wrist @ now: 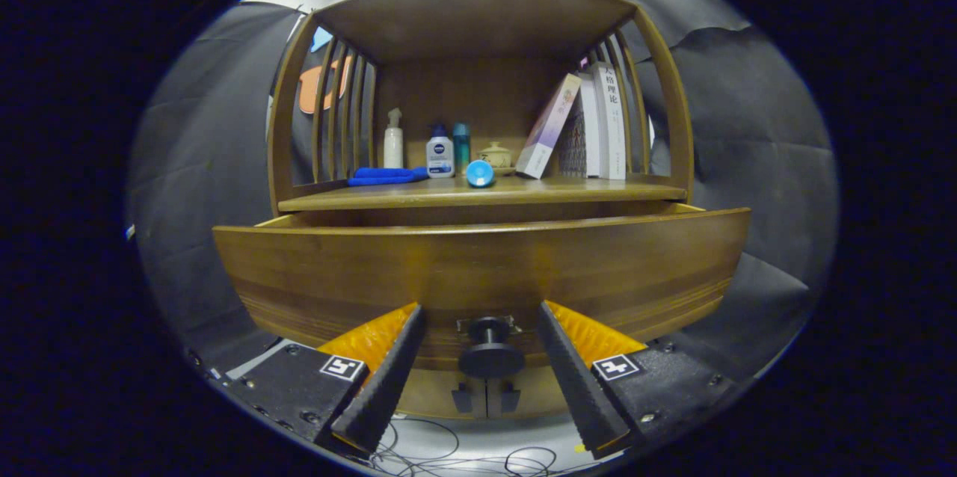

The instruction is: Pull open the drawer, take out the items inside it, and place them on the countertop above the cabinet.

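Note:
The wooden drawer [478, 268] stands pulled out a little from the cabinet, its curved front facing me and its inside hidden behind that front. A dark round knob [490, 354] sticks out low on the drawer front. My gripper [480, 310] is open, with one finger on each side of the knob and a gap between each finger and it. Above the drawer lies the wooden countertop [568, 191], under an arched shelf frame.
On the countertop lie a blue cloth [385, 176] and a blue round object [479, 173]. Behind them stand a white pump bottle [393, 140], a lotion bottle [439, 153], a teal bottle [461, 144], a small ceramic pot [495, 155] and leaning books [594, 125]. Cables [448, 454] trail on the floor below.

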### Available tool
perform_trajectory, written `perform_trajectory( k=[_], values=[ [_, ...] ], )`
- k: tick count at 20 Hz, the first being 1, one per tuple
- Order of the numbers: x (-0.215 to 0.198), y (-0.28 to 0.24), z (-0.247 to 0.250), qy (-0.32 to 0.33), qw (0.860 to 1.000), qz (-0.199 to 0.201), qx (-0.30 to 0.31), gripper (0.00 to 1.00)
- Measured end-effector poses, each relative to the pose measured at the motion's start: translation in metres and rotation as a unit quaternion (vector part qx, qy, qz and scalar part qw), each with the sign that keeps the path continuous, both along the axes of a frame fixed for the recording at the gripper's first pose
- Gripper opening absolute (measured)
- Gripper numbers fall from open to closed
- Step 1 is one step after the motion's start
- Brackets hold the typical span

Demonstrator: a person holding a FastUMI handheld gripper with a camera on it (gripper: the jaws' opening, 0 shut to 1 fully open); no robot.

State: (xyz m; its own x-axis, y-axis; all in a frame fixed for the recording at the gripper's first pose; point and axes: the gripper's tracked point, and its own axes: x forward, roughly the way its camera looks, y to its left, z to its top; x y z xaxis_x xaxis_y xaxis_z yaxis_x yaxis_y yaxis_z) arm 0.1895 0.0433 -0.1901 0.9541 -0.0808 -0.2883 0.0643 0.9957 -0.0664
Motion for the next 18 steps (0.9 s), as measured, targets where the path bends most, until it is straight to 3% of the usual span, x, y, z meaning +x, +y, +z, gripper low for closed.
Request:
perform_trajectory(
  k=[18],
  values=[
    [0.082, -0.002, -0.005, 0.021, 1.0, -0.009, -0.007, 0.96]
  ],
)
